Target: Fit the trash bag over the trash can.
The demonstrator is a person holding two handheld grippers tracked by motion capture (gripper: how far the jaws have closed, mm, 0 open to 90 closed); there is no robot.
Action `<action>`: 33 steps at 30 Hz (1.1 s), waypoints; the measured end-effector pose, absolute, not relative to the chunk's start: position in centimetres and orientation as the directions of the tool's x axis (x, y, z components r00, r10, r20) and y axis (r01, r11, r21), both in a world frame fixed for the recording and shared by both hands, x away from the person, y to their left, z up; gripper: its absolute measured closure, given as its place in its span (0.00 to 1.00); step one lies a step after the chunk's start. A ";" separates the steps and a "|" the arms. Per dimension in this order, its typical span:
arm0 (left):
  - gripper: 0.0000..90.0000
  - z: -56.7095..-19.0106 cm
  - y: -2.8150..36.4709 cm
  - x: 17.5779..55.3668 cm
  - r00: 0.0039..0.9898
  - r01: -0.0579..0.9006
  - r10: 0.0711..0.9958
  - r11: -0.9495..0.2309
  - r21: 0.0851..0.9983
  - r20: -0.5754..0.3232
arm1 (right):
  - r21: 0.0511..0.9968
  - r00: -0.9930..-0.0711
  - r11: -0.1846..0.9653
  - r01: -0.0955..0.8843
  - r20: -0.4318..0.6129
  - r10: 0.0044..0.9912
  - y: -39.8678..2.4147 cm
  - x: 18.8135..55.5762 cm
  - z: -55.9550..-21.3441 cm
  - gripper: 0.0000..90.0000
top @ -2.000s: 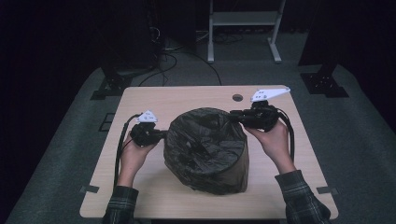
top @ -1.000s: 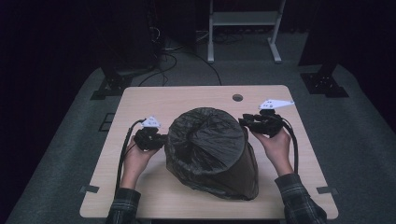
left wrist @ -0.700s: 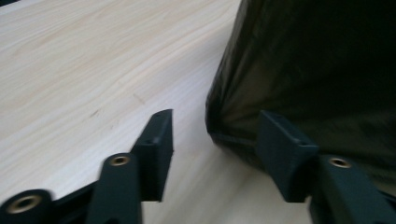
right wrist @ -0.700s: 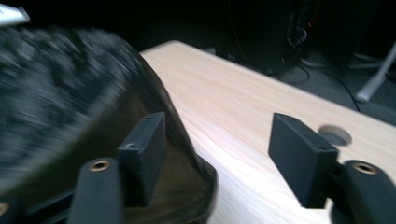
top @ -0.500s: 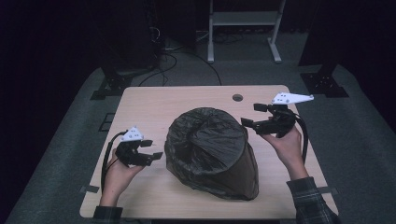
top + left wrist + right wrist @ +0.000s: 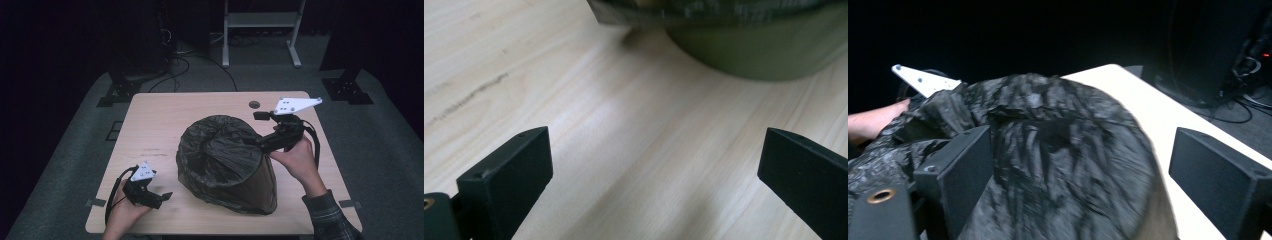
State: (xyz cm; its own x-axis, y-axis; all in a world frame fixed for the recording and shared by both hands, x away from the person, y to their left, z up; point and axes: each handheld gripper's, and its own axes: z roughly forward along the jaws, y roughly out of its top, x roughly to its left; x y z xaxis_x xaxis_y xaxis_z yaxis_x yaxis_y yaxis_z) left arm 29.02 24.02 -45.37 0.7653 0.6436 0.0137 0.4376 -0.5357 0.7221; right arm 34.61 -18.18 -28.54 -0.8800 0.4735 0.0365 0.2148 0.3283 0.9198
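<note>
High view: black bag (image 6: 225, 165) on the table (image 6: 165, 120); left gripper (image 6: 159, 197) spread wide; right gripper (image 6: 262, 142) gaping beside it.

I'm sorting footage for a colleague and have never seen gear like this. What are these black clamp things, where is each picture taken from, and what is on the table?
No robot here: a person holds a hand-operated two-jaw gripper in each hand. The high view looks down from above the person's side of the wooden table. There the left gripper sits low near the table's front left, apart from the bin, and the right gripper is raised at the bin's far right side.

The other two pictures come from cameras riding on the grippers, looking out between their black jaws. Both sets of jaws stand wide open and hold nothing.

On the table stands a round bin covered by a crinkled black plastic bag. The left gripper view shows the bin's green wall under the bag's edge.
</note>
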 end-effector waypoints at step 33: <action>0.00 -47.9 23.5 29.7 0.791 0.444 0.612 -0.589 0.675 0.014 | 0.622 -0.955 0.747 0.235 0.007 0.295 -9.5 35.1 -31.1 0.12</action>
State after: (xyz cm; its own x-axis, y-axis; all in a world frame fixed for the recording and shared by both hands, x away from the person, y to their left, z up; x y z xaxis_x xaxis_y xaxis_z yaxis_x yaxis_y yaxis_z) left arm 29.74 23.51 -47.90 0.7909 0.6118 0.0138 0.4439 -0.5889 0.6754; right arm 35.11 -9.48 -31.11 -0.9555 0.2950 0.0067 0.2350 0.7468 0.6221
